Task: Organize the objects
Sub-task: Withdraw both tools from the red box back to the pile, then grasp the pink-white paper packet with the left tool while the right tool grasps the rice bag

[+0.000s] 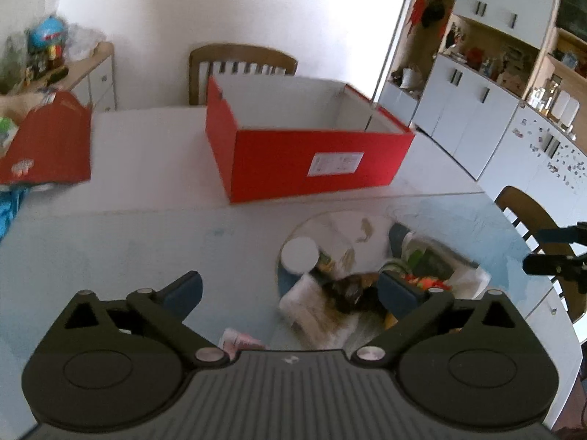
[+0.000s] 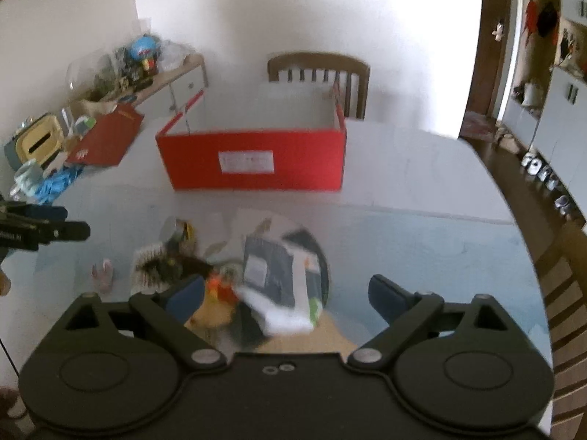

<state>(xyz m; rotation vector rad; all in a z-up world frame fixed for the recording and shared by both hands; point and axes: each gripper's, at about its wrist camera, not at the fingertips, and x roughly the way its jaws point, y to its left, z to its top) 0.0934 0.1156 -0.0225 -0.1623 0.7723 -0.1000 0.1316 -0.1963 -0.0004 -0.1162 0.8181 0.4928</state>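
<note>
Spanning both views, the surface is pale, and on it sits a red box, lid off and nothing visible inside from this angle, just past the clutter; likely the bin for the sorting. Red lid lies apart at the far left edge, out of the way. Chair is tucked behind the box.

Pile of loose things sits on the near part of the surface, between the box and both tools: grey pouch with a white label, a bristly brush, white-capped jar on its side, orange bits, white packets. Too blurred to name more. A small pink item lies apart to the pile's left.

Left hand-held gripper is spread wide, nothing between its fingers, angled down over the pile's left part. Right hand-held gripper is also spread wide and carries nothing, over the pile's right part; pouch and a white packet show between its fingers, not pinched. Both spread probably to straddle bulky items for a pick.

Judgement: sorting barely begun; all the loose things seen lie outside the box.
</note>
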